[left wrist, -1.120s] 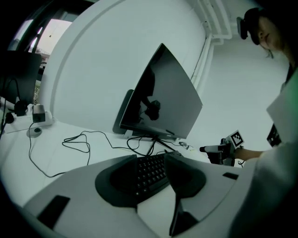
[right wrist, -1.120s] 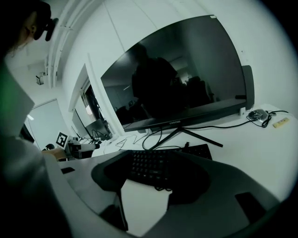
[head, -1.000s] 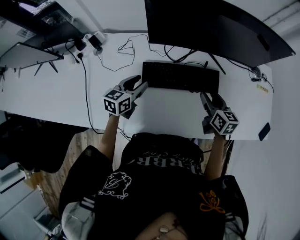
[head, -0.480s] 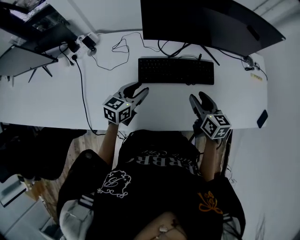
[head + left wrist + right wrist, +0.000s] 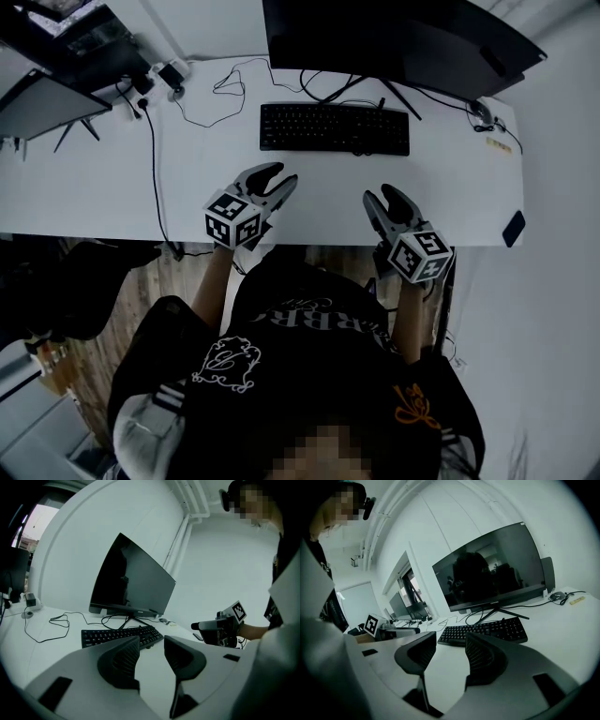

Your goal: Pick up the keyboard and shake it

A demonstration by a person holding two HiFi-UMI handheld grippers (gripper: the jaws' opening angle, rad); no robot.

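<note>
The black keyboard (image 5: 335, 128) lies flat on the white table (image 5: 112, 187), in front of the monitor. Both grippers hover near the table's front edge, well short of the keyboard. My left gripper (image 5: 273, 175) is open with nothing between its fingers. My right gripper (image 5: 379, 196) is also open and empty, and its jaws have just been closing a little. From the left gripper view the keyboard (image 5: 119, 637) is seen past the jaws (image 5: 151, 645), with the right gripper (image 5: 220, 628) off to the side. In the right gripper view the keyboard (image 5: 485, 632) lies beyond the jaws (image 5: 451, 642).
A large dark monitor (image 5: 394, 37) stands behind the keyboard, with loose cables (image 5: 225, 89) running left to plugs (image 5: 169, 75). A slanted panel (image 5: 37, 103) sits at the far left. A dark phone-like slab (image 5: 514, 228) lies at the table's right edge.
Both grippers have pulled back from the keyboard's ends toward the table's front edge. The keyboard stays on the table. The right jaws look narrower.
</note>
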